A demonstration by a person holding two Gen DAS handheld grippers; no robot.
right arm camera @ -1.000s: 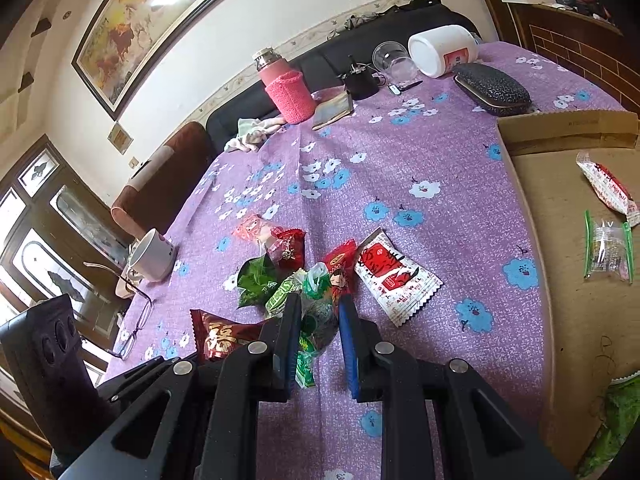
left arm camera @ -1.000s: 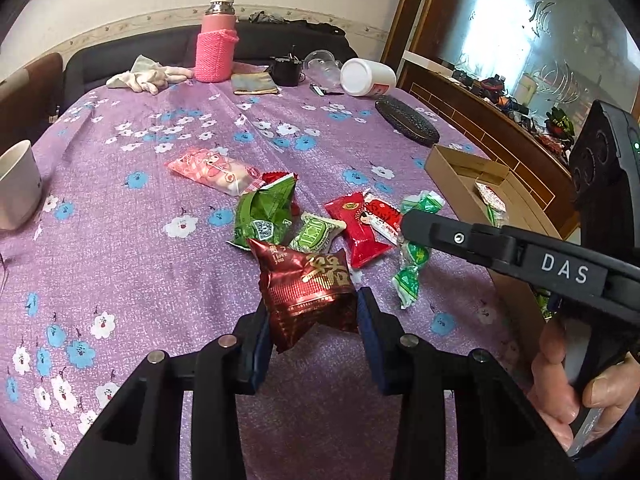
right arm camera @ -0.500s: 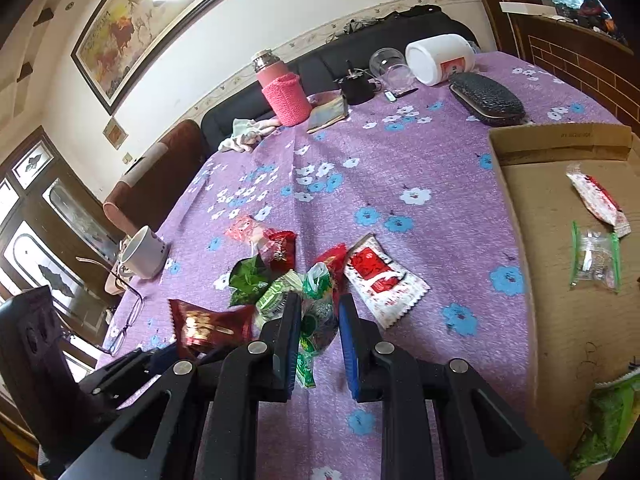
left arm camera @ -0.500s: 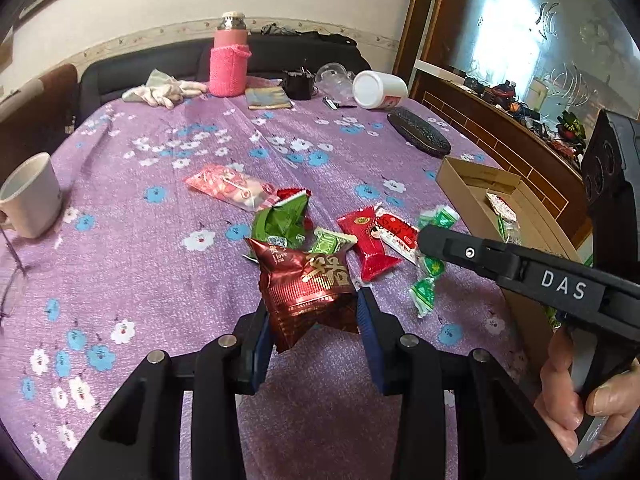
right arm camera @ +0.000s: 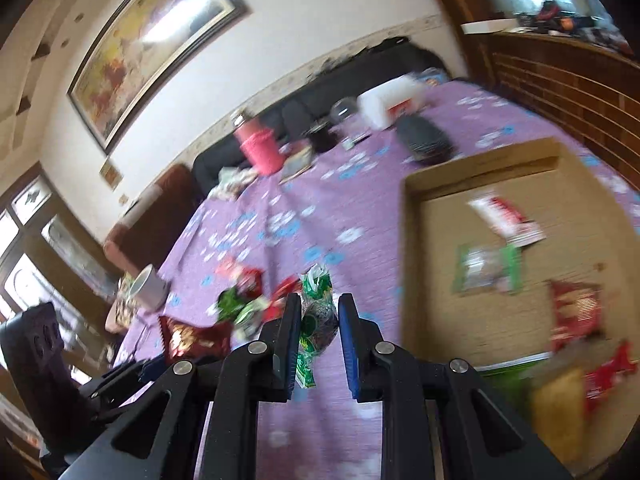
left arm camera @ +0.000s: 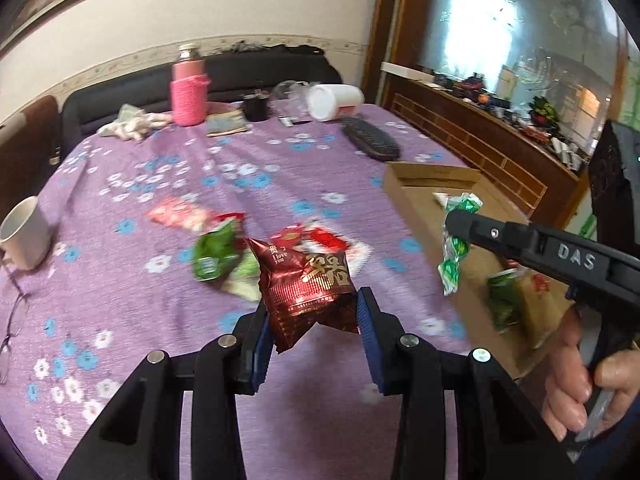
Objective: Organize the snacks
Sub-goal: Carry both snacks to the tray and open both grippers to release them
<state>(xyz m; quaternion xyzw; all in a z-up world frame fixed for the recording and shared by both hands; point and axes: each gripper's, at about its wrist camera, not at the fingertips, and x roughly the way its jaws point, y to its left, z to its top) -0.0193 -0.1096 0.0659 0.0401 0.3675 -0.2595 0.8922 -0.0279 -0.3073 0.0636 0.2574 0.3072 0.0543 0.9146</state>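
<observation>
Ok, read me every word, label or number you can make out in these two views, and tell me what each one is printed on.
"DAS": raised letters on the side of the black right gripper.
"I love you": small gold print on the dark red foil snack packet held in the left gripper.
Large gold characters on that same packet: visible, but I cannot read them.
Print on the green-and-white wrapped candy and the loose packets in the cardboard box: too blurred.
</observation>
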